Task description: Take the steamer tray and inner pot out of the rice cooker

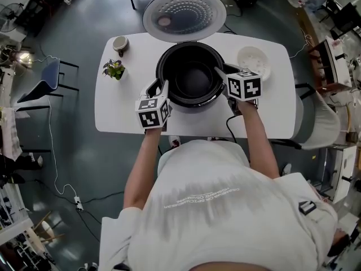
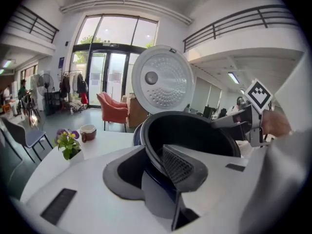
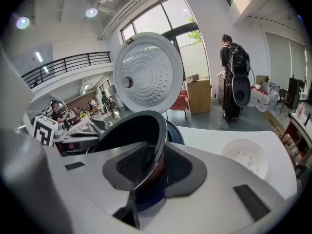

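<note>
The black inner pot (image 1: pixel 192 75) sits in the open rice cooker (image 1: pixel 193 103) in the middle of the white table (image 1: pixel 121 109). The cooker's lid (image 1: pixel 184 14) stands raised behind it. My left gripper (image 1: pixel 159 87) straddles the pot's left rim (image 2: pixel 153 152), one pad inside and one outside, shut on it. On the opposite side my right gripper (image 1: pixel 221 73) is shut on the right rim (image 3: pixel 157 147) the same way. The white steamer tray (image 1: pixel 253 62) lies on the table to the cooker's right, also visible in the right gripper view (image 3: pixel 245 157).
A mug (image 1: pixel 120 43) and a small flower pot (image 1: pixel 114 69) stand at the table's back left. The cooker's cord (image 1: pixel 230 130) runs off the front edge. A blue chair (image 1: pixel 51 75) is to the left and a grey chair (image 1: pixel 317 120) to the right.
</note>
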Demonstrator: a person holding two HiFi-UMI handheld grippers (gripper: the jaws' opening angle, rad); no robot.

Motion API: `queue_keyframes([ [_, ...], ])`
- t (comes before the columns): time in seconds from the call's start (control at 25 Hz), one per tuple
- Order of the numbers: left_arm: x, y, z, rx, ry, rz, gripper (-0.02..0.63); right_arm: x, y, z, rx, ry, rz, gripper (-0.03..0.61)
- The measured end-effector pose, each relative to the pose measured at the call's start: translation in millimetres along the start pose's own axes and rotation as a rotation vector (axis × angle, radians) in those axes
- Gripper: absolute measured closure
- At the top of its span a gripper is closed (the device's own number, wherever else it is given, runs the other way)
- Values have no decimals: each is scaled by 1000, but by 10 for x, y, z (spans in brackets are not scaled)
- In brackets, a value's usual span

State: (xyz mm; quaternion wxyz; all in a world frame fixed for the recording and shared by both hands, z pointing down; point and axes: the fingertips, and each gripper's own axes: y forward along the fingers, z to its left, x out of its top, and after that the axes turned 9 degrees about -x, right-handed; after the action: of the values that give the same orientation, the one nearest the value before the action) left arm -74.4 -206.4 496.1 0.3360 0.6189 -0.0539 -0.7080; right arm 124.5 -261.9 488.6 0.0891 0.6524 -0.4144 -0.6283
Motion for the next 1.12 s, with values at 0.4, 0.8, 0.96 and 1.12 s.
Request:
queue_keyframes([
  [0.4,24,-119,108,-31,-253,-129,518,374,-259,212,97,170,-130,492],
  [0.8,319,-379,91,-95,-405,-360,545,684,-524,304,175,196,-205,503],
  [0.96,537,-553,81,-155,-413,-481,545,826,-635,358,191,200,-228,503],
  [1.12,731,-711,74,-222,-437,-581,545,949,-677,387,196,206,-251,502],
])
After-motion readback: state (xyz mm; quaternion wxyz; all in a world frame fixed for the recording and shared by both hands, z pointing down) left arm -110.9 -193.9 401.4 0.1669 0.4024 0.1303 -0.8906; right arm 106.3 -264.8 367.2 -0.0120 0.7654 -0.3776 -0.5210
